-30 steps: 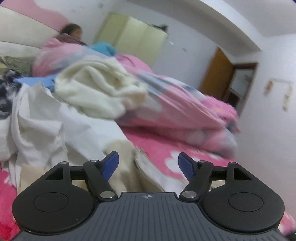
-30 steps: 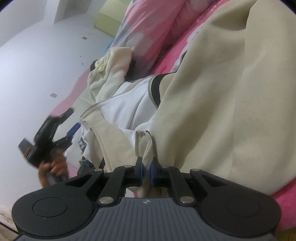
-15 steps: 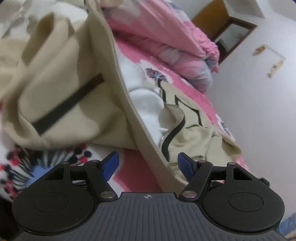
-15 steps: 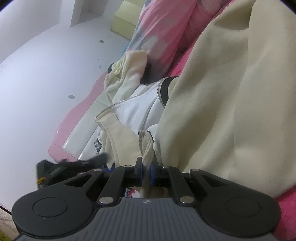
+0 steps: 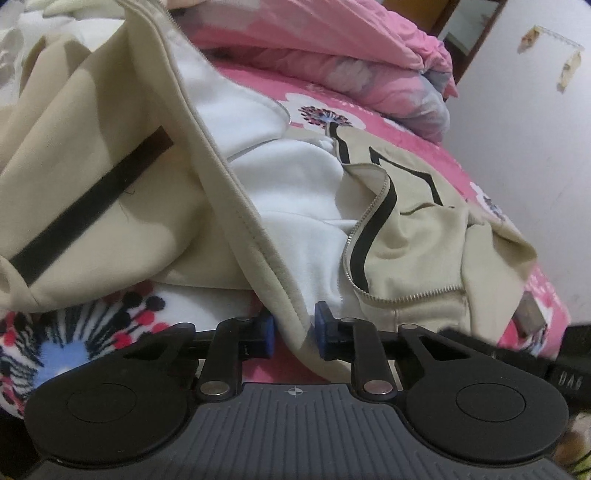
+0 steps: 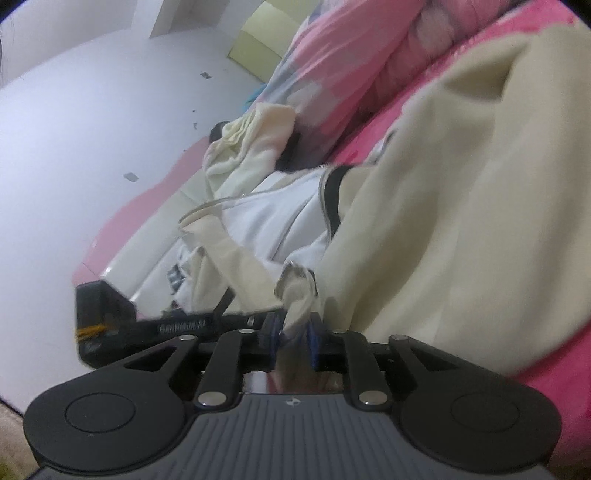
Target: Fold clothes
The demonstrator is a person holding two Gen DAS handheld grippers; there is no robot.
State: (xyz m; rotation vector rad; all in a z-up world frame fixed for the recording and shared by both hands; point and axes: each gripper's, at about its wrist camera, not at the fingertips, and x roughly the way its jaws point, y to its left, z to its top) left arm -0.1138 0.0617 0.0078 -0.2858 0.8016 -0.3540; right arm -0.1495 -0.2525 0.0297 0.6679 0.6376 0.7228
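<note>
A beige zip jacket with white fleece lining and black stripes lies spread on the pink floral bed. My left gripper has its blue pads closed in on the jacket's beige hem edge near the bed's front. In the right wrist view the same jacket fills the right side. My right gripper is shut on a bunched corner of the jacket by its zipper end. The left gripper's black body shows just left of it.
A pink quilt is heaped along the far side of the bed. A cream blanket lies beyond the jacket. A white wall and a brown door frame stand to the right.
My left gripper swung down from the room view to the jacket and closed its jaws onto the hem. My right gripper kept its grip on the corner; the view shifted slightly.
</note>
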